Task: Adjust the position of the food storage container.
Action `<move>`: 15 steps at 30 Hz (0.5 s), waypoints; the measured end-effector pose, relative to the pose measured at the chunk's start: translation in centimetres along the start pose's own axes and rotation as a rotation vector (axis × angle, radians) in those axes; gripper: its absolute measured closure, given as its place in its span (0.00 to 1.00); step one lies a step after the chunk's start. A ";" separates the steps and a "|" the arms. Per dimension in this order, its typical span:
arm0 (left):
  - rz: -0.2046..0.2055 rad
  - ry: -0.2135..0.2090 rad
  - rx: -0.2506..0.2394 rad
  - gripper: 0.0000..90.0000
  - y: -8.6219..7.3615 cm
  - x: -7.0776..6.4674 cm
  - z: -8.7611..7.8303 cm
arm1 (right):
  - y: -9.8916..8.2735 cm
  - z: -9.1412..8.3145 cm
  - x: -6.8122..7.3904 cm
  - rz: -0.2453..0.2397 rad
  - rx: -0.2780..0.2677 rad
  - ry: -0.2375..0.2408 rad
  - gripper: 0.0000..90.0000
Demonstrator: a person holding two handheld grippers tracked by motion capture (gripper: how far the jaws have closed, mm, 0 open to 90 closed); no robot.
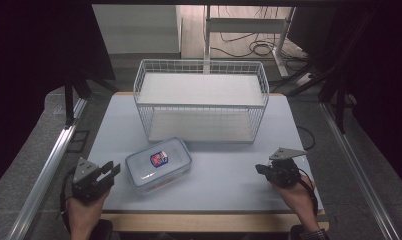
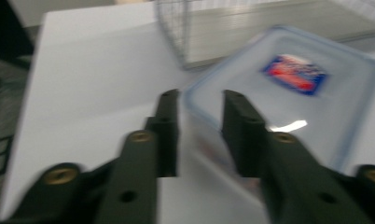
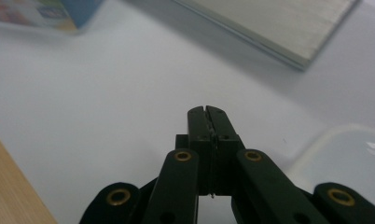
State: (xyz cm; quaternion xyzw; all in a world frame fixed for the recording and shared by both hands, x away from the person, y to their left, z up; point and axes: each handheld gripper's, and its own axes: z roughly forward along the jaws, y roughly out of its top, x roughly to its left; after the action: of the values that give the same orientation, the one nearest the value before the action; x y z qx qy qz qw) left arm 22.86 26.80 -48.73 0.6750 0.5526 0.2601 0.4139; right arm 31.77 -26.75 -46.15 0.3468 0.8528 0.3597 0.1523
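A clear lidded container with a red and blue label lies on the white table top, in front of the wire basket. My left gripper is low at the container's left corner. In the left gripper view the left gripper has its jaws apart, and the container has its corner in the gap between them; I see no pad pressing on it. My right gripper rests at the front right of the table and points left. Up close, the right gripper is shut on nothing.
The two-level wire basket stands at the back middle, with a pale board as its floor. The wooden table edge runs along the front. A blurred blue-edged thing with a coloured print lies far ahead of the right gripper.
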 end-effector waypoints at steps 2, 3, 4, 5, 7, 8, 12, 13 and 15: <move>-0.029 -0.003 0.040 0.90 -0.3 0.9 1.1 | 0.5 0.4 0.5 -0.020 -0.011 0.012 0.99; -0.034 -0.017 0.079 0.92 -0.5 1.1 2.4 | 0.8 0.7 0.8 -0.037 -0.020 0.007 0.99; -0.033 -0.029 0.092 0.92 -0.6 1.0 3.0 | 0.9 0.8 0.9 -0.044 -0.023 0.006 0.99; -0.028 -0.037 0.104 0.92 -0.5 0.8 3.6 | 1.0 0.9 0.9 -0.049 -0.025 0.004 0.99; -0.020 -0.044 0.114 0.95 -0.4 0.6 4.1 | 1.0 1.1 0.9 -0.051 -0.029 0.004 0.99; -0.006 -0.019 0.118 0.95 -0.3 0.2 4.4 | 1.1 1.3 0.9 -0.047 -0.028 0.007 0.99; -0.030 -0.024 0.104 0.97 0.5 0.2 5.2 | 1.5 2.2 0.9 -0.045 -0.031 0.014 0.99; -0.024 -0.024 0.106 0.97 0.6 0.1 5.5 | 1.8 2.5 1.0 -0.053 -0.032 0.012 0.98; -0.015 -0.024 0.115 0.98 0.9 -0.1 6.1 | 2.2 3.0 1.3 -0.062 -0.029 0.015 0.98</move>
State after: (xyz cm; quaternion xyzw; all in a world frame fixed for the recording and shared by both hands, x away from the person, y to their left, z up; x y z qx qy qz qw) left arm 28.26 24.99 -51.16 0.6965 0.5667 0.2167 0.3831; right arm 33.40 -23.18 -46.62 0.3151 0.8589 0.3700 0.1619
